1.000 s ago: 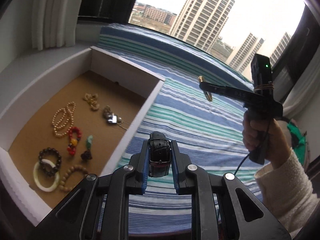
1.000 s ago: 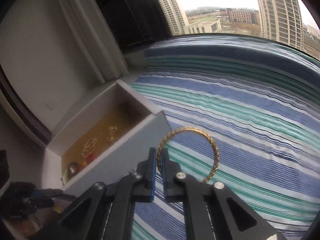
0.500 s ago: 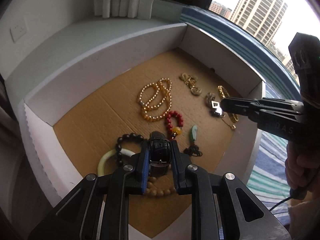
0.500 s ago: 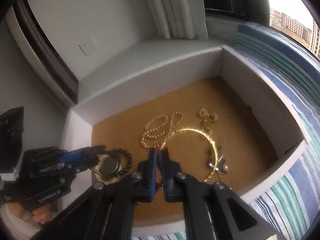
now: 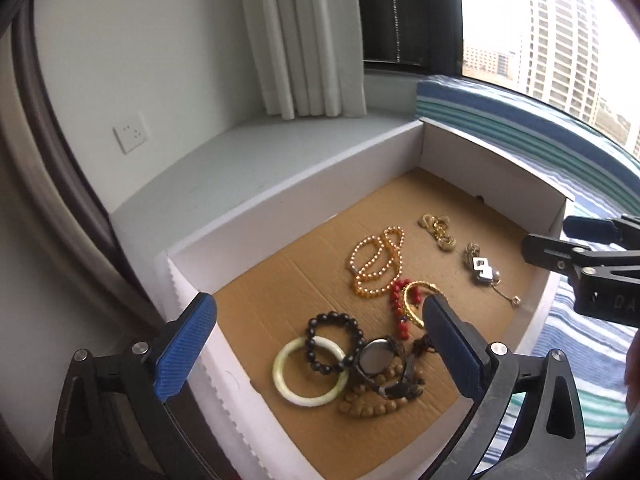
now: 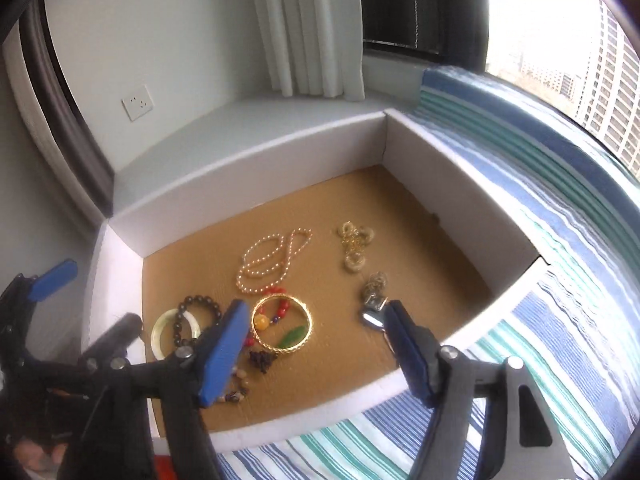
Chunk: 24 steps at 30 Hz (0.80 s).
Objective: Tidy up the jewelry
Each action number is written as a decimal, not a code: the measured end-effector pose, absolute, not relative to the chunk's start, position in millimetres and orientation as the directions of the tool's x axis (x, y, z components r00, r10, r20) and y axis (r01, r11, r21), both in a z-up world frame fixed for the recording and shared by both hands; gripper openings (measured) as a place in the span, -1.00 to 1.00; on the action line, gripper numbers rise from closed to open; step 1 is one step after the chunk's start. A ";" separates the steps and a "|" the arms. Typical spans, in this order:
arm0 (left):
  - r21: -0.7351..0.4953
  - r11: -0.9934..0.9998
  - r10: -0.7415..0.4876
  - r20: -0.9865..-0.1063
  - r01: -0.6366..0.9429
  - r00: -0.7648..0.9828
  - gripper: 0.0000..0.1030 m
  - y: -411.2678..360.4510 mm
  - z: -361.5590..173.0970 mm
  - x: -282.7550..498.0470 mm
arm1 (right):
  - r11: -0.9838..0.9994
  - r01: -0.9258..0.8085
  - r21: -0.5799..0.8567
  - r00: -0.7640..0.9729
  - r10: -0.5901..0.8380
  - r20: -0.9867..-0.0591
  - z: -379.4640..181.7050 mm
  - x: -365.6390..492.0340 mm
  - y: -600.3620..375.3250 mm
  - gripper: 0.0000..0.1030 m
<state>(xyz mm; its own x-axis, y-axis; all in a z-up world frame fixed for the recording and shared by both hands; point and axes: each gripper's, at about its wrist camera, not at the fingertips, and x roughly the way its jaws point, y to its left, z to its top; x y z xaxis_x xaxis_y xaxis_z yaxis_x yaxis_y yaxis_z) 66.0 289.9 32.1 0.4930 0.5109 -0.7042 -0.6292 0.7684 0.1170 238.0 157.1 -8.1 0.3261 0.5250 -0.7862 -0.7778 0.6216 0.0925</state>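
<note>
A white box point(image 5: 304, 196) with a brown cardboard floor holds the jewelry. My left gripper point(image 5: 316, 340) is open and empty above its near corner. The black watch point(image 5: 380, 364) lies on the floor over brown wooden beads, beside a black bead bracelet point(image 5: 334, 342) and a pale green bangle point(image 5: 308, 374). My right gripper point(image 6: 316, 344) is open and empty above the box. The gold bangle point(image 6: 282, 326) lies flat on a red bead bracelet and a green pendant; it also shows in the left wrist view point(image 5: 412, 304). A pearl necklace point(image 6: 272, 260) lies further back.
A gold chain point(image 6: 354, 248) and a silver-clasped piece point(image 6: 374, 300) lie at the box's right side. The box sits on a blue, green and white striped cloth point(image 6: 560, 280). A white ledge, curtain point(image 5: 304, 36) and window stand behind.
My left gripper opened and let the black watch drop into the box. My right gripper opened and let the gold bangle drop onto the red beads. Both grippers pulled back a little.
</note>
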 end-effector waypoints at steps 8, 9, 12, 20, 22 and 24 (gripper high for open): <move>0.092 0.758 0.471 -0.763 -0.646 0.444 0.99 282.9 30.3 60.6 | 0.648 -0.761 0.035 0.382 0.491 -0.783 5.8 225.3 135.6 0.64; 0.082 0.752 0.468 -0.765 -0.654 0.443 0.99 283.8 30.4 59.1 | 0.647 -0.763 0.017 0.389 0.478 -0.787 5.1 223.8 136.6 0.64; 0.049 0.757 0.434 -0.784 -0.651 0.445 0.99 285.4 31.2 57.9 | 0.644 -0.765 -0.025 0.409 0.455 -0.791 2.4 219.7 138.4 0.64; 0.024 0.746 0.419 -0.793 -0.666 0.441 0.99 287.7 33.7 54.0 | 0.634 -0.772 -0.046 0.411 0.443 -0.796 -0.1 211.3 146.1 0.64; 0.026 0.743 0.422 -0.793 -0.668 0.439 0.99 288.1 33.9 53.5 | 0.630 -0.775 -0.052 0.411 0.440 -0.798 -1.3 208.8 149.0 0.64; 0.029 0.740 0.427 -0.792 -0.672 0.436 0.99 289.3 33.4 52.7 | 0.629 -0.776 -0.055 0.409 0.434 -0.803 -4.2 207.7 152.1 0.64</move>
